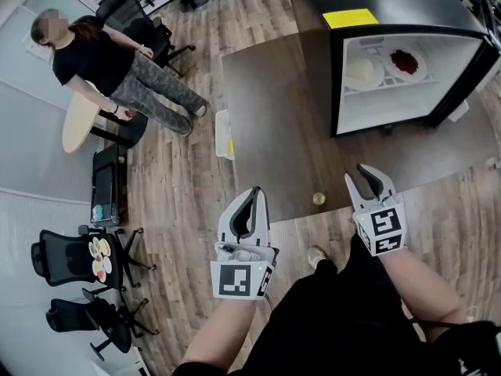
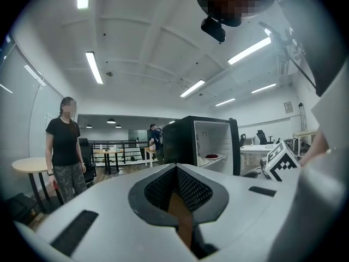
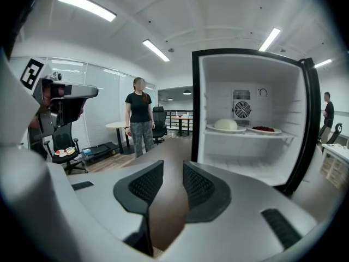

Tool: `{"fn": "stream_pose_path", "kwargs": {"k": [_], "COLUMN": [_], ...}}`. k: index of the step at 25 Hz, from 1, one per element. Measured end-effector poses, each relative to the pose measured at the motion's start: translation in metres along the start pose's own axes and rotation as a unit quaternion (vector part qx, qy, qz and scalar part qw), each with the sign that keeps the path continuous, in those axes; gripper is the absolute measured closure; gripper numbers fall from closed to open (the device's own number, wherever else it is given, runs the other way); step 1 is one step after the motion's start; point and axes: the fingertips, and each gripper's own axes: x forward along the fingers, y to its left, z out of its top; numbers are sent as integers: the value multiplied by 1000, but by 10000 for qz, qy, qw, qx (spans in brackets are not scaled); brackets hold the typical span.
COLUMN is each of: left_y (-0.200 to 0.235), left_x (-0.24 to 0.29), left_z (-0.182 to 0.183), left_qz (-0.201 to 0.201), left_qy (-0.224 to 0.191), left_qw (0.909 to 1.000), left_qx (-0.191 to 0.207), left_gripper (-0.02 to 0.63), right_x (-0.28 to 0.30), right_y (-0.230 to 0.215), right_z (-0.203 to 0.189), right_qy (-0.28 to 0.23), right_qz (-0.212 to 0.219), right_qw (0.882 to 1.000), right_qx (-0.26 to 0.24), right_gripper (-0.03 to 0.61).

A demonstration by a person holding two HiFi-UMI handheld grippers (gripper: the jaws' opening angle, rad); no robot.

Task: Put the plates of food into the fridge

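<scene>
Standing open on the dark table (image 1: 266,116) at far right, the fridge (image 1: 407,100) holds two plates side by side on its upper shelf: a plate with a white mound (image 1: 362,70) to the left, a plate of red food (image 1: 405,62) to the right. Both grippers hang near the person's body, at the near edge of the table and well apart from that shelf. The left gripper (image 1: 254,190) has its fingertips pressed together with nothing caught between them; only table top shows past the pads. The right gripper (image 1: 362,169) has its fingers released, a clear gap between the pads and nothing in it; it points toward the fridge's open front. More small plates of food (image 1: 100,258) sit on an office chair (image 1: 59,257) at near left, far from either gripper. A person (image 1: 117,69) stands at far left beside a round table (image 1: 78,120).
</scene>
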Motion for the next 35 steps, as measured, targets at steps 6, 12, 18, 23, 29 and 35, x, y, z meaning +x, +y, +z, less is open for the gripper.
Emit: {"fn": "stream_pose_path", "kwargs": {"k": [6, 12, 18, 23, 29, 35], "left_y": [17, 37, 51, 63, 71, 74], "left_x": [-27, -48, -58, -65, -72, -80], "left_z": [-23, -42, -60, -69, -77, -77], "left_qz": [110, 303, 476, 629, 768, 892], "left_qy": [199, 404, 553, 631, 730, 756], "left_qw": [9997, 9987, 9973, 9960, 9944, 9931], "left_qx": [-107, -63, -46, -32, 52, 131], "left_gripper": [610, 611, 611, 611, 611, 609], "right_x": [12, 31, 49, 62, 74, 84], "right_y": [48, 85, 102, 100, 102, 105], "right_z": [-37, -74, -117, -145, -164, -178], "right_qy": [280, 637, 1154, 1532, 1720, 1797], "right_qz": [322, 570, 774, 736, 827, 825], "right_qw": [9991, 9963, 9900, 9847, 9810, 9797], "right_qx": [-5, -65, -246, -381, -352, -338], "right_gripper": [465, 445, 376, 338, 330, 330]}}
